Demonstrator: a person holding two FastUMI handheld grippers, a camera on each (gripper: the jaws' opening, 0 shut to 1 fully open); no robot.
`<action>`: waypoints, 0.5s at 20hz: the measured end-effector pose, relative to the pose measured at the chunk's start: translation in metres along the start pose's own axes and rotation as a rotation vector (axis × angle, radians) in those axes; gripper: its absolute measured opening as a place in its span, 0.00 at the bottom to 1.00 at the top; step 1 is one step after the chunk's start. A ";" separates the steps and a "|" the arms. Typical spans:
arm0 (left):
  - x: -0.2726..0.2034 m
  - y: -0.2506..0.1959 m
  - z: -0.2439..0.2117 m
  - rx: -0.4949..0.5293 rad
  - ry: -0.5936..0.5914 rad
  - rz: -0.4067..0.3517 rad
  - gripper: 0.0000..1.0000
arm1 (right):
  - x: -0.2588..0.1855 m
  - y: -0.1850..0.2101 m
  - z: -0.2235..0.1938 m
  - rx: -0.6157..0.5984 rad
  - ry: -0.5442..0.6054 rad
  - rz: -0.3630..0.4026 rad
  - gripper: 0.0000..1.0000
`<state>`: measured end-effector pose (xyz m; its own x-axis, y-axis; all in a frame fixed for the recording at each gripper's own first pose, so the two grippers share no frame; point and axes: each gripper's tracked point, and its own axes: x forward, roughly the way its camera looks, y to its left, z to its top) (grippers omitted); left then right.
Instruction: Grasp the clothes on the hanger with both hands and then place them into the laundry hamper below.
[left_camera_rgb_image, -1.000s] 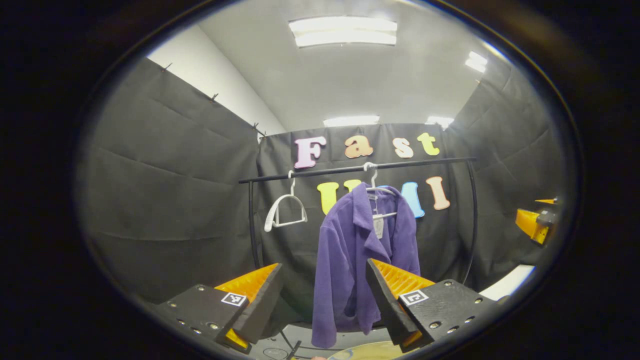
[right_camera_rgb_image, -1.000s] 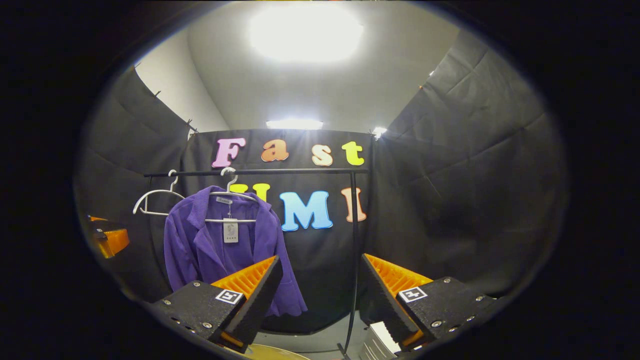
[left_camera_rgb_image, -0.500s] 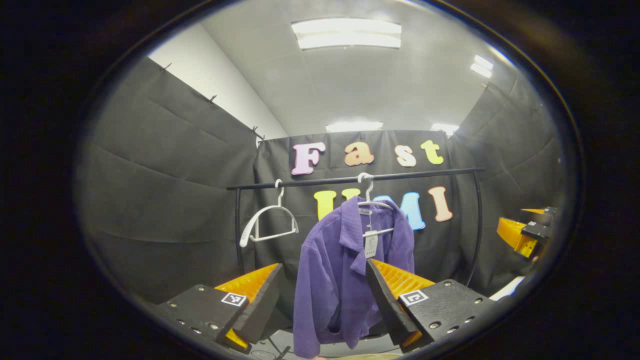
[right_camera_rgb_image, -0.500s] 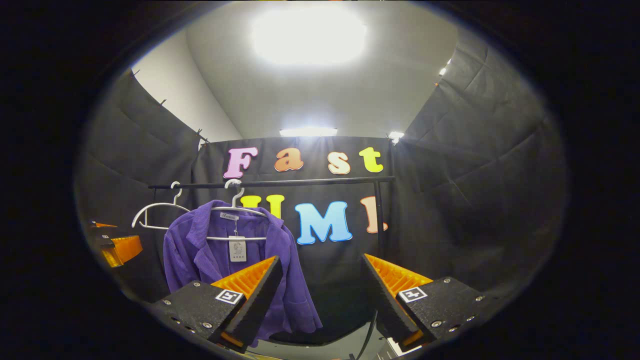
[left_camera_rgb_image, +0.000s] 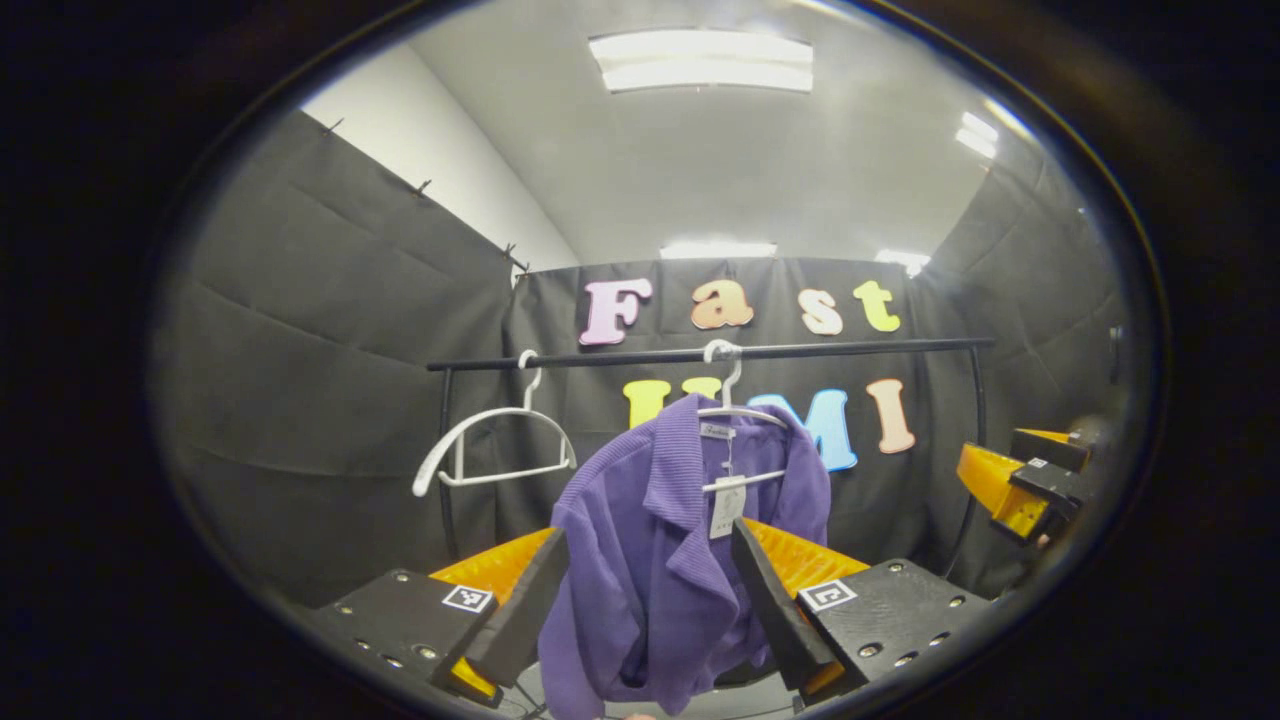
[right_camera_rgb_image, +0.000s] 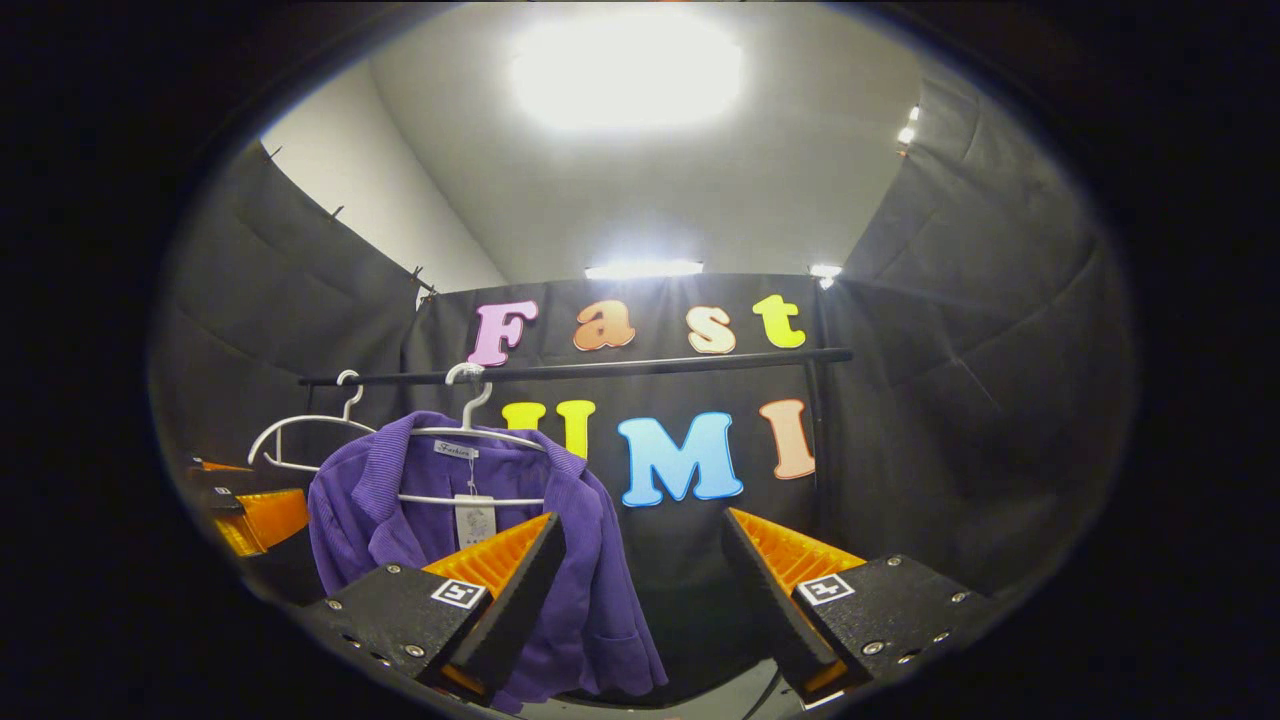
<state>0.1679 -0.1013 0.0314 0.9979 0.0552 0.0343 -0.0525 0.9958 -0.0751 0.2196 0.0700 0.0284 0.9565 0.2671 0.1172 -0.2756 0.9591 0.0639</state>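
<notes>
A purple corduroy shirt (left_camera_rgb_image: 650, 560) hangs on a white hanger (left_camera_rgb_image: 735, 410) from a black rail (left_camera_rgb_image: 700, 354), a paper tag at its collar. In the left gripper view my left gripper (left_camera_rgb_image: 648, 570) stands open, its fingers framing the shirt's front, still short of the cloth. The right gripper (left_camera_rgb_image: 1020, 480) shows far off at the right edge there. In the right gripper view the same shirt (right_camera_rgb_image: 590, 600) hangs at lower left, partly behind the left finger of my open right gripper (right_camera_rgb_image: 640, 560). The left gripper (right_camera_rgb_image: 245, 510) shows at the far left of that view.
An empty white hanger (left_camera_rgb_image: 495, 440) hangs on the rail to the left of the shirt, seen too in the right gripper view (right_camera_rgb_image: 300, 440). The rail's right post (right_camera_rgb_image: 815, 440) stands close to the back cloth wall. Ceiling lights glare overhead.
Both grippers have moved closer to the rack, so the shirt looks larger and lower in each view. Both stay open. The shirt hangs as before.
</notes>
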 end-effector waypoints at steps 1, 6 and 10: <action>0.007 -0.005 -0.002 0.000 0.001 0.001 0.99 | 0.009 0.001 -0.002 0.007 0.001 0.010 0.97; 0.041 -0.022 -0.015 0.007 0.012 0.013 0.99 | 0.053 0.007 -0.014 0.055 0.006 0.062 0.97; 0.064 -0.027 -0.027 0.013 0.030 0.040 0.99 | 0.086 0.017 -0.023 0.091 0.011 0.108 0.96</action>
<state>0.2338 -0.1271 0.0088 0.9957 0.0931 0.0017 -0.0928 0.9937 -0.0632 0.2989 0.1116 0.0169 0.9217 0.3696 0.1179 -0.3840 0.9125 0.1413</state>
